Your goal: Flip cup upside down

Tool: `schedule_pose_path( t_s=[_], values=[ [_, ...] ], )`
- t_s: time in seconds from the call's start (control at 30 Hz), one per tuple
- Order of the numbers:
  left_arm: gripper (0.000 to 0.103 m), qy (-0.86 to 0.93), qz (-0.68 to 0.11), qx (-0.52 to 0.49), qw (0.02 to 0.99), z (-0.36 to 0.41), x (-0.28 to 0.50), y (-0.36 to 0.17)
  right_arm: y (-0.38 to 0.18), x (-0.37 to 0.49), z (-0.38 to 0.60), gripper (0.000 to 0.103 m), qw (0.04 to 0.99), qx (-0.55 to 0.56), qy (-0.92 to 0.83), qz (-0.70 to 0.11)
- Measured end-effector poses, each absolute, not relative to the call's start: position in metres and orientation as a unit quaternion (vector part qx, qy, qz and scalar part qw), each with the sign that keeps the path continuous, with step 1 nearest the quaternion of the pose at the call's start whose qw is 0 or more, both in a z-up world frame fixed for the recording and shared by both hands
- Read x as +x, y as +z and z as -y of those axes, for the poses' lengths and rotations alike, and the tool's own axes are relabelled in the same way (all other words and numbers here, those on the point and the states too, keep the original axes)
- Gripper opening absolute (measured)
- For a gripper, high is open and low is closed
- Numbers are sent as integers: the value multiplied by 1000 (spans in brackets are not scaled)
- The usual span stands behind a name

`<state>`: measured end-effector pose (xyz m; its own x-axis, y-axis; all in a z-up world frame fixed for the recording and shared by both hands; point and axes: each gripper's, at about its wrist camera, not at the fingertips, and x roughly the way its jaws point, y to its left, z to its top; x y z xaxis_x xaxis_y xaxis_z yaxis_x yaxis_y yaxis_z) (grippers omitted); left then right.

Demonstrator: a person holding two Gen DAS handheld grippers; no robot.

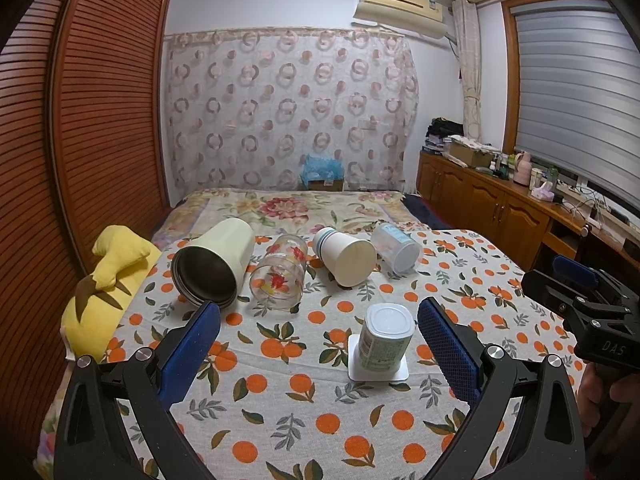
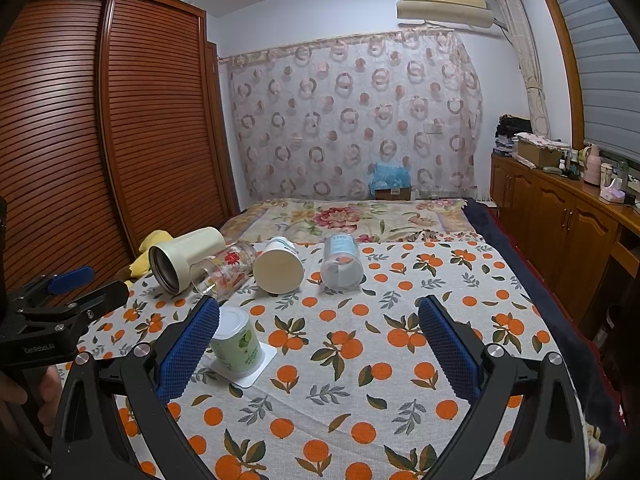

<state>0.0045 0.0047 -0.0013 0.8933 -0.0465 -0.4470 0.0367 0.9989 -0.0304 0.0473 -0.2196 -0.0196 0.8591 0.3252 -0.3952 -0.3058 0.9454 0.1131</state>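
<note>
A green-labelled plastic cup [image 1: 385,338] stands upside down on a white square coaster [image 1: 378,372]; both also show in the right wrist view, the cup [image 2: 236,342] and the coaster [image 2: 244,364]. My left gripper [image 1: 318,320] is open and empty, the cup just inside its right finger. My right gripper [image 2: 318,320] is open and empty, the cup beside its left finger. Several cups lie on their sides behind: a cream tumbler [image 1: 214,266], a flowered glass [image 1: 280,274], a paper cup [image 1: 344,256] and a clear plastic cup [image 1: 396,248].
The orange-print cloth [image 1: 280,400] covers the bed. A yellow plush toy [image 1: 108,280] lies at its left edge by the wooden wardrobe [image 1: 80,120]. A wooden cabinet [image 2: 560,232] runs along the right. The other gripper shows at each view's side, the right one [image 1: 592,312] and the left one [image 2: 52,312].
</note>
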Motion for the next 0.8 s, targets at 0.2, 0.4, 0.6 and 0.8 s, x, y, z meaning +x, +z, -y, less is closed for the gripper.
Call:
schedule_pose_path(
  t_s=[0.2,0.4,0.6,0.8],
  values=[
    [95,-21,-230,-11,973,-5,4,-2,-20,47,219,100,964,23,163,-209],
    [95,-22,-230,-11,973,-5,4,-2,-19,47,220,100,964,23,164,-208],
    [95,-23,-230,-10,973,-4,4,-5,-19,47,219,100,964,24,164,-209],
    [95,-23,-230,-10,973,-4,4,-6,-19,47,219,100,964,24,164,-209]
  ],
)
